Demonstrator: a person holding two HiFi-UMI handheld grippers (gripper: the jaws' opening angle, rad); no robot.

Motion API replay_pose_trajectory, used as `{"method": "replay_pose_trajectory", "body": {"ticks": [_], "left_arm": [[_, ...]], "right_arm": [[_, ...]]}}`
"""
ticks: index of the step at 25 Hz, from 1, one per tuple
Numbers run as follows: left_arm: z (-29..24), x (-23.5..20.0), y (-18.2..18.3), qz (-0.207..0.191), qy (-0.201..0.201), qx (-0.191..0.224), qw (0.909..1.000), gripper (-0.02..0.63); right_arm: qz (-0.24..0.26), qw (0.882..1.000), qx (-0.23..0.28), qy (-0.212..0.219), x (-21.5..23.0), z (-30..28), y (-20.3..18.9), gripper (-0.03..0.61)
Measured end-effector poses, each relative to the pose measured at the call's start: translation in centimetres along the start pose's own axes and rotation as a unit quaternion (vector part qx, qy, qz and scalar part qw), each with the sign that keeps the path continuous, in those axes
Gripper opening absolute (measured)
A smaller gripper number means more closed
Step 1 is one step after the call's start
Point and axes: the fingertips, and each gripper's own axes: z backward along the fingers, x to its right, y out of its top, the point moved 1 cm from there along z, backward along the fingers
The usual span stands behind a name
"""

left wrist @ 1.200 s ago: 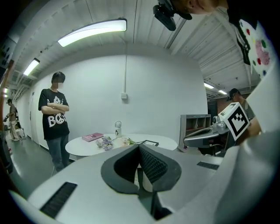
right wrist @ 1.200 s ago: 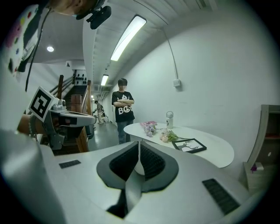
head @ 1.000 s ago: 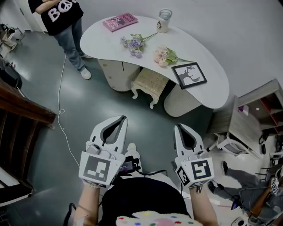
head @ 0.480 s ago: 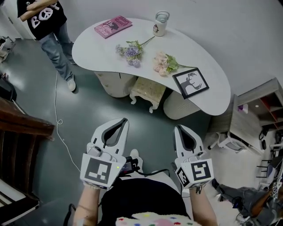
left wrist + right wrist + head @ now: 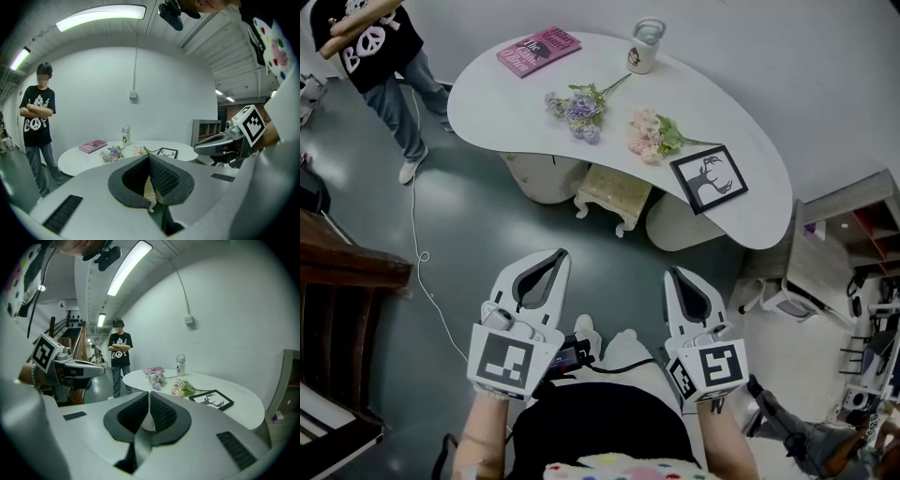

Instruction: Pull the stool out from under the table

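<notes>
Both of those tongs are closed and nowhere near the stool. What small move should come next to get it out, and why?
Probably carry both tongs forward and down toward the stool. It sits tucked under the white table with only its near edge and front legs showing, while the left tongs and right tongs are shut, empty and well short of it.

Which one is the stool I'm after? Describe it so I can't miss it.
Find the white kidney-shaped table in the head view. Half tucked under its near edge, between two round beige pedestals, sits the small cream cushioned stool; only it has curved white legs.
</notes>
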Motion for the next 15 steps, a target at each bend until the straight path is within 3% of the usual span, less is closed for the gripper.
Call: {"method": "replay_pose_trajectory", "body": {"ticks": [15], "left_arm": [[-2.5,-1.1,-2.0,0.018,0.04,-0.012,0.999,0.015]], "right_arm": [[0.002,0.998,-0.04,0.042,1.4,-2.7,-2.4,0.04]]}}
